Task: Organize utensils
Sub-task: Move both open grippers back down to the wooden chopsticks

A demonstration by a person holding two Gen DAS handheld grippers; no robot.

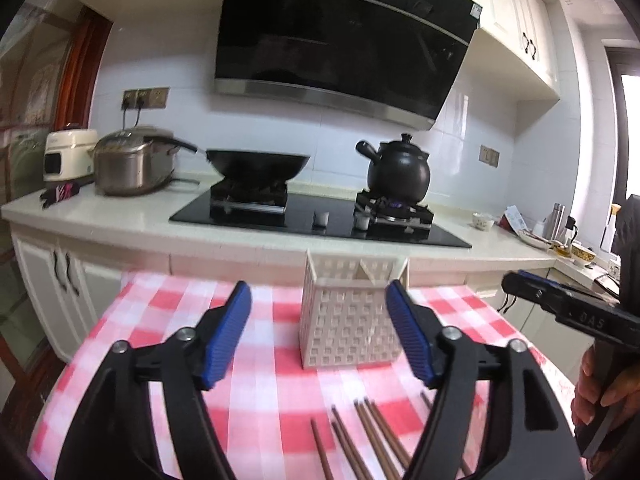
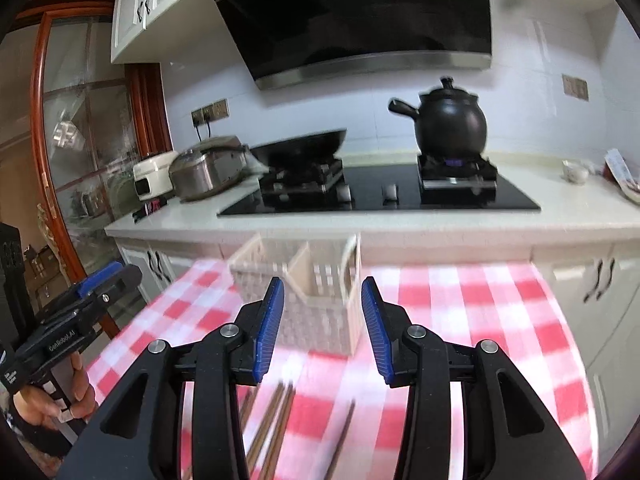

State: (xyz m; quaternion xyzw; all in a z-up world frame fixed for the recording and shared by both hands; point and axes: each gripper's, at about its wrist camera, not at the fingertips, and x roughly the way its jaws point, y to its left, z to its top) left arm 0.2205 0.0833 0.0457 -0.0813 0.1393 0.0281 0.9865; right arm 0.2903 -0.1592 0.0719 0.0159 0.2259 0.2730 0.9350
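A white lattice utensil holder (image 1: 350,320) with an inner divider stands on the red-and-white checked tablecloth (image 1: 272,400). Several brown chopsticks (image 1: 368,436) lie loose on the cloth in front of it. My left gripper (image 1: 319,300) is open and empty, above the cloth, with the holder between and beyond its fingertips. My right gripper (image 2: 323,296) is open and empty too, facing the holder (image 2: 316,300), with the chopsticks (image 2: 276,420) below it. The right gripper also shows at the right edge of the left wrist view (image 1: 568,304), and the left gripper at the left edge of the right wrist view (image 2: 80,308).
Behind the table runs a white counter (image 1: 120,208) with a black gas hob (image 1: 320,216), a wok (image 1: 258,164), a black clay pot (image 1: 398,172) over a lit burner, a steel pressure cooker (image 1: 132,164) and a small white cooker (image 1: 68,156). Bowls and bottles (image 1: 560,232) stand at far right.
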